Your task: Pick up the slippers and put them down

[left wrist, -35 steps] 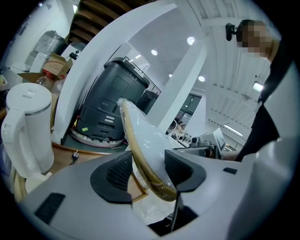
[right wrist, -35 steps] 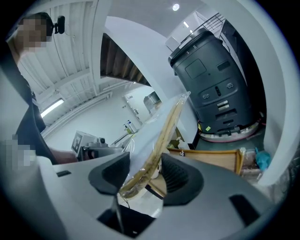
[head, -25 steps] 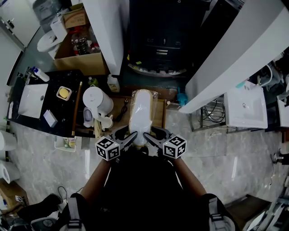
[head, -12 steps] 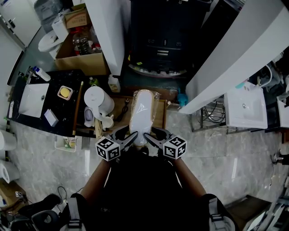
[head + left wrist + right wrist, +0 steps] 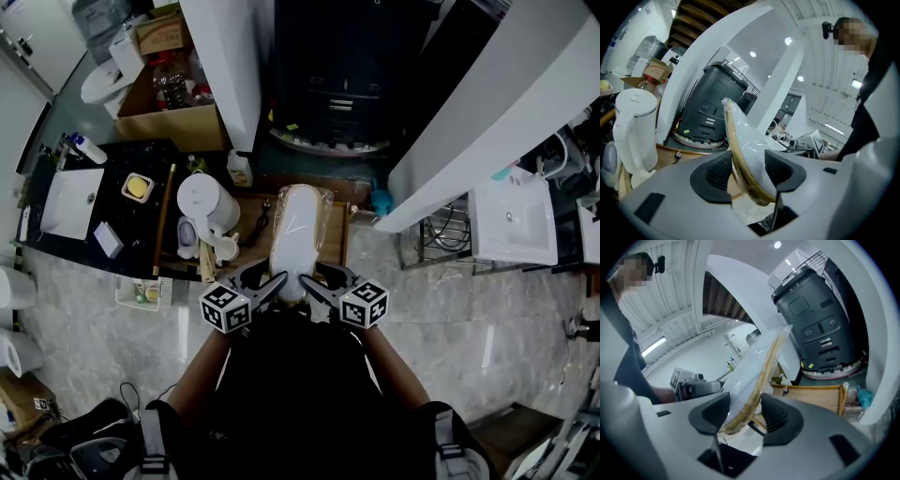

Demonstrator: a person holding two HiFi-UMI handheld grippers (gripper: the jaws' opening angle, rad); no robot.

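both grippers hold one thing between them: a pair of white slippers (image 5: pixel 298 234) with tan soles, sealed in a clear plastic bag. in the head view the pack lies lengthwise away from the person, its near end at the grippers and the rest over a low wooden surface (image 5: pixel 335 236) with a raised rim.

the left gripper (image 5: pixel 273 281) has its jaws clamped on the pack's near left edge; in the left gripper view (image 5: pixel 747 171) the tan sole edge of the slippers (image 5: pixel 740 150) runs up between the two black ribbed pads, and both press on it. the right gripper (image 5: pixel 312 281) grips the near right edge the same way; in the right gripper view (image 5: pixel 743 416) the slippers (image 5: pixel 761 373) rise at a slant from between its closed-in pads.

a white electric kettle (image 5: pixel 202 202) stands just left of the pack. beyond it is a dark grey machine (image 5: pixel 333 84) on a round base. to the far left is a black surface (image 5: pixel 103 211) with a white basin (image 5: pixel 67 204).
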